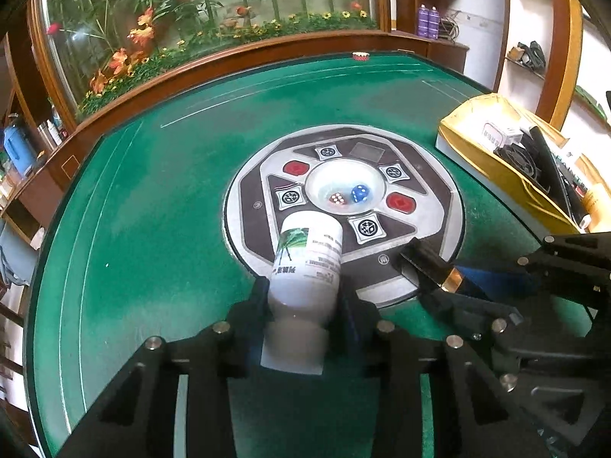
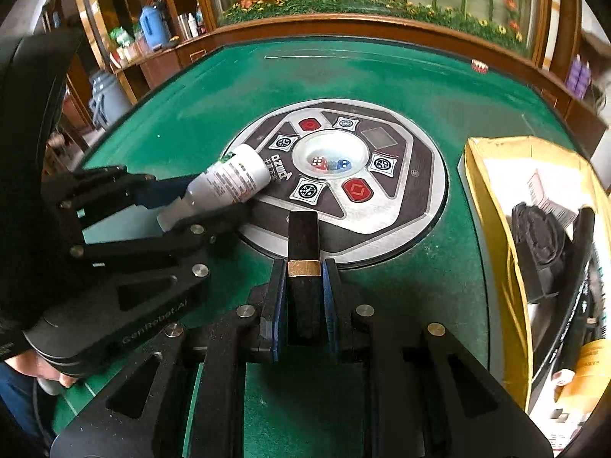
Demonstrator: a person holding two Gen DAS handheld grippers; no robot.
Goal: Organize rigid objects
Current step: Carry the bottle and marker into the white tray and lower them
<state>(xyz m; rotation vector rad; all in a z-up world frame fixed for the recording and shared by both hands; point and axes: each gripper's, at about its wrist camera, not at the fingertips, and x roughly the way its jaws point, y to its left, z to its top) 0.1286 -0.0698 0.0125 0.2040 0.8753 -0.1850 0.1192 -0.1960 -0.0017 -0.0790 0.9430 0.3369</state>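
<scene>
The left hand-held gripper (image 1: 305,297) clamps a white bottle (image 1: 307,263) over the green felt table (image 1: 152,191) beside a flower-filled glass case (image 1: 191,11).

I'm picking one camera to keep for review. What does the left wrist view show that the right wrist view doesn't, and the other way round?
Only the left wrist view: the white bottle seen end-on from behind its cap, between the left gripper fingers.

Only the right wrist view: the gold band around the black stick held in the right gripper, and the inside of the yellow box.

Both: the green table, the round centre panel, the red die, the blue die, and both grippers with their objects.
</scene>
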